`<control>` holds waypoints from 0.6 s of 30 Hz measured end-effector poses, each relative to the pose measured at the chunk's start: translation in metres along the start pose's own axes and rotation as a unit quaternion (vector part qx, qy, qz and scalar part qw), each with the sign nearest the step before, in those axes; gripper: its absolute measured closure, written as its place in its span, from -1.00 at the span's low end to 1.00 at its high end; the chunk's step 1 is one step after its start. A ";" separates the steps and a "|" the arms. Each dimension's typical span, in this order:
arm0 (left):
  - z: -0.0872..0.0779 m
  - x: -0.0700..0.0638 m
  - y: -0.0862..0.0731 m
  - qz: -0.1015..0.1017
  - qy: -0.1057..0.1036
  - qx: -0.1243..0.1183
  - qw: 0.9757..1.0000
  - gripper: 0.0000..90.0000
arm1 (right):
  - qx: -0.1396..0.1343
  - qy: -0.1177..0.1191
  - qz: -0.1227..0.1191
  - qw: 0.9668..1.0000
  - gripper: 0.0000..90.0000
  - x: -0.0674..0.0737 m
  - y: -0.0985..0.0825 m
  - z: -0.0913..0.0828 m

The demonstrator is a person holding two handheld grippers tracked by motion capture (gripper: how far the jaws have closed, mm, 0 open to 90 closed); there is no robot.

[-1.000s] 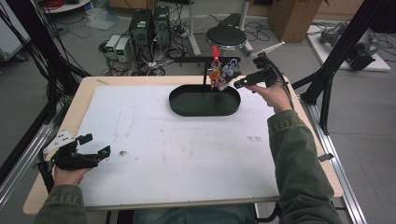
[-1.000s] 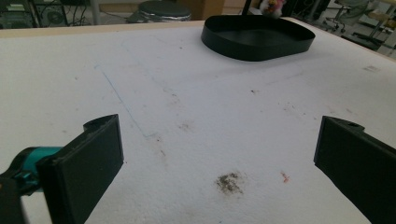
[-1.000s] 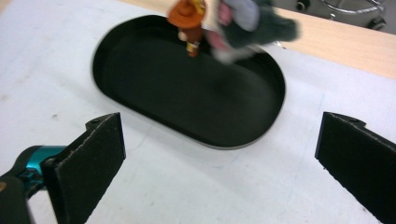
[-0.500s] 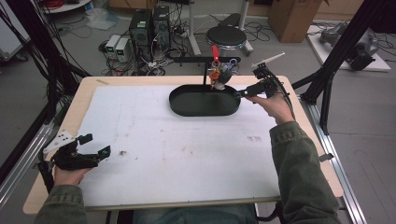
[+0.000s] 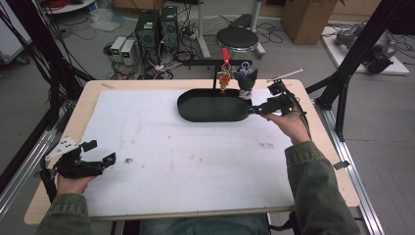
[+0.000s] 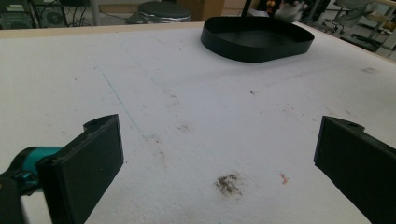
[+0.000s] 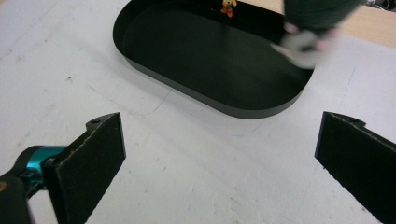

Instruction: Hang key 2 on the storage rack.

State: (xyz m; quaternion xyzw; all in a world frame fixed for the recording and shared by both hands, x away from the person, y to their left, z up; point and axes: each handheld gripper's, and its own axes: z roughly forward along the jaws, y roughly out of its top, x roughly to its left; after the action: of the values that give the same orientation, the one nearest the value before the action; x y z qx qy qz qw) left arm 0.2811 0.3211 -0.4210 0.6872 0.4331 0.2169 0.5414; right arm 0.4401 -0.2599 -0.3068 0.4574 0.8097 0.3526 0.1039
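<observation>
The mat (image 5: 195, 161) spans mid-frame in the high view, and the black tray (image 5: 213, 105) lies upper centre under a rack (image 5: 215, 63) hung with a grey toy (image 5: 244, 78) and an orange toy (image 5: 224, 78). My right claw (image 5: 254, 108) sits just right of the tray, jaws fully apart and empty; my left claw (image 5: 100, 152), lower left, is equally wide and empty. Judged step: approach to the grey toy; next move calls for raising the right claw to straddle it, then closing.

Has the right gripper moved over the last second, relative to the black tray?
Yes. The right gripper has drawn back from above the black tray's far right corner toward the person, now at its right end, jaws open.
</observation>
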 end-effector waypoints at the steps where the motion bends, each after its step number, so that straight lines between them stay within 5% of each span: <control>1: 0.000 0.000 0.000 0.000 0.000 0.000 1.000 -0.96 | -0.003 -0.001 0.002 1.000 -0.99 0.000 -0.003 -0.001; 18: 0.000 -0.001 0.000 0.001 0.000 0.002 1.000 -0.96 | -0.056 0.002 0.014 0.998 -0.99 -0.007 -0.039 -0.008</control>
State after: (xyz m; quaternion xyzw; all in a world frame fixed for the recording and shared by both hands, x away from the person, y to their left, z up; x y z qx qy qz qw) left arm 0.2804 0.3201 -0.4210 0.6887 0.4332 0.2161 0.5397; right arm 0.4142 -0.2828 -0.3279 0.4618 0.7824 0.3993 0.1230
